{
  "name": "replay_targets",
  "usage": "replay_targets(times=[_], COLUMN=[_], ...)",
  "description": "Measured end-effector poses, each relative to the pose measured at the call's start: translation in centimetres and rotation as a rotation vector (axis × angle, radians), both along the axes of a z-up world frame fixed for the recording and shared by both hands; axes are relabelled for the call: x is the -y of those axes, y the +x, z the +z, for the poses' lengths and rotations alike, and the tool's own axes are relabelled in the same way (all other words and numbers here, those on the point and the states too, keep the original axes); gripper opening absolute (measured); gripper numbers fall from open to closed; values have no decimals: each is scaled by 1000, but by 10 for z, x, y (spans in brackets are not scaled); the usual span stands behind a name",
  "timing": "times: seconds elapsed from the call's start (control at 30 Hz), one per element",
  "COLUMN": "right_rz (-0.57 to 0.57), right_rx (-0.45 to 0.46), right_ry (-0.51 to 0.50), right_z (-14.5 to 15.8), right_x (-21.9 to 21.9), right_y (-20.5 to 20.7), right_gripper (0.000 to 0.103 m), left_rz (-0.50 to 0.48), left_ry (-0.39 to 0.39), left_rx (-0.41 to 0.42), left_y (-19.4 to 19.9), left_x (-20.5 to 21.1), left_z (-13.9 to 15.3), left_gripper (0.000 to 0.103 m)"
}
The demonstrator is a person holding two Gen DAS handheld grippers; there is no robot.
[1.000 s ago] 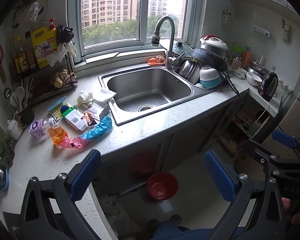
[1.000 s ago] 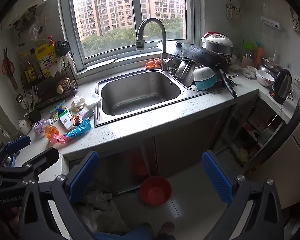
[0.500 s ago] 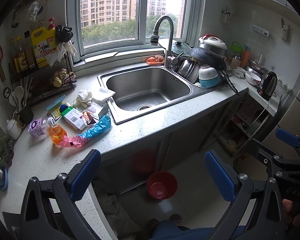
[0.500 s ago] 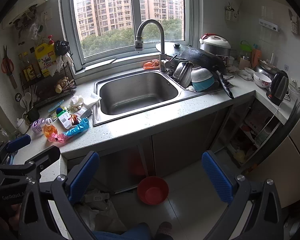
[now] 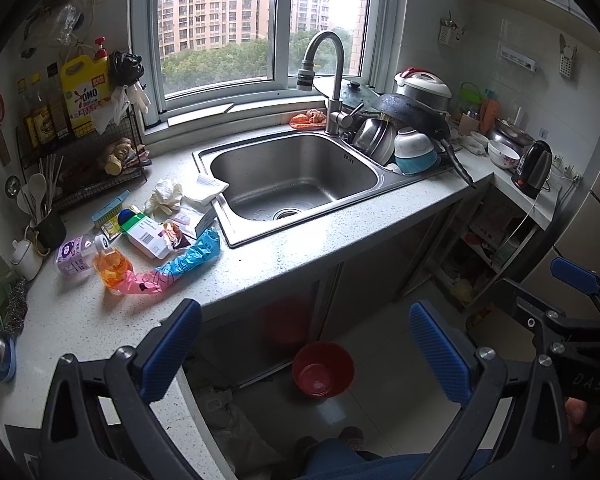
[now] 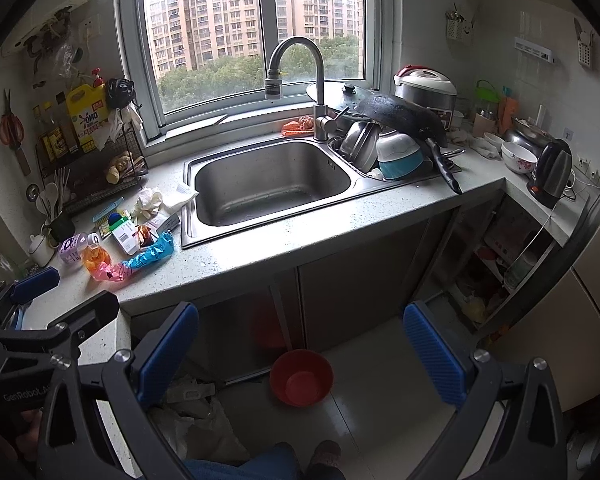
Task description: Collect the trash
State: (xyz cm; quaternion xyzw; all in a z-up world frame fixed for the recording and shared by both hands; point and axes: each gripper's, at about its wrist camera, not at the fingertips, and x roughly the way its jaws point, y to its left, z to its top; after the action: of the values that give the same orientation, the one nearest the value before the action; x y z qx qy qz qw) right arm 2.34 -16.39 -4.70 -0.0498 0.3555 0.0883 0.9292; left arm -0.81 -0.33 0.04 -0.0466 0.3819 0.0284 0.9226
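Left wrist view: the left claw [image 5: 304,354] was held wide open and empty, out in front of the bench [image 5: 300,248], above the floor. The right claw [image 6: 300,354] was likewise spread wide with nothing between its blue pads [image 6: 432,354].

The sink [image 5: 296,176] was taken as landmark. The trash was seen clustered on the bench just left of the sink:
- a pink-and-blue plastic wrapper [image 5: 176,268], lying nearest the bench's front edge, its blue end close to the sink's front-left corner;
- an orange crumpled packet [image 5: 110,266], touching the wrapper's pink end, farther left of the sink;
- a small purple-labelled bottle [image 5: 76,254], lying on its side, left of the orange packet;
- a white-and-green box [image 5: 146,234], behind the wrapper;
- a crumpled white tissue [image 5: 164,196] and a flat white packet [image 5: 206,192], the packet's edge overlapping the sink's left rim.

None of these items was touched by either claw.

A red bowl-shaped basin [image 5: 322,368] was seen on the floor below the sink, in front of the cabinet. Stacked dishes and a black pan [image 5: 416,114] were noted immediately right of the sink. A wire rack [image 5: 96,168] with a yellow detergent jug [image 5: 82,94] was noted behind the trash, left of the sink.
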Motion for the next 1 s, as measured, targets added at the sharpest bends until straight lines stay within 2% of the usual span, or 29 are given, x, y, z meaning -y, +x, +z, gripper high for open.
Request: replay_targets(times=[1.0], right_rz=[-5], right_rx=[-25], right_ry=[3], right_z=[-4], right_x=[-2], right_y=[-3], right_gripper=[103], left_rz=[-10], left_ry=[3], left_rx=[-13], left_y=[-4], left_x=[0], left_z=[-5], left_gripper=[103])
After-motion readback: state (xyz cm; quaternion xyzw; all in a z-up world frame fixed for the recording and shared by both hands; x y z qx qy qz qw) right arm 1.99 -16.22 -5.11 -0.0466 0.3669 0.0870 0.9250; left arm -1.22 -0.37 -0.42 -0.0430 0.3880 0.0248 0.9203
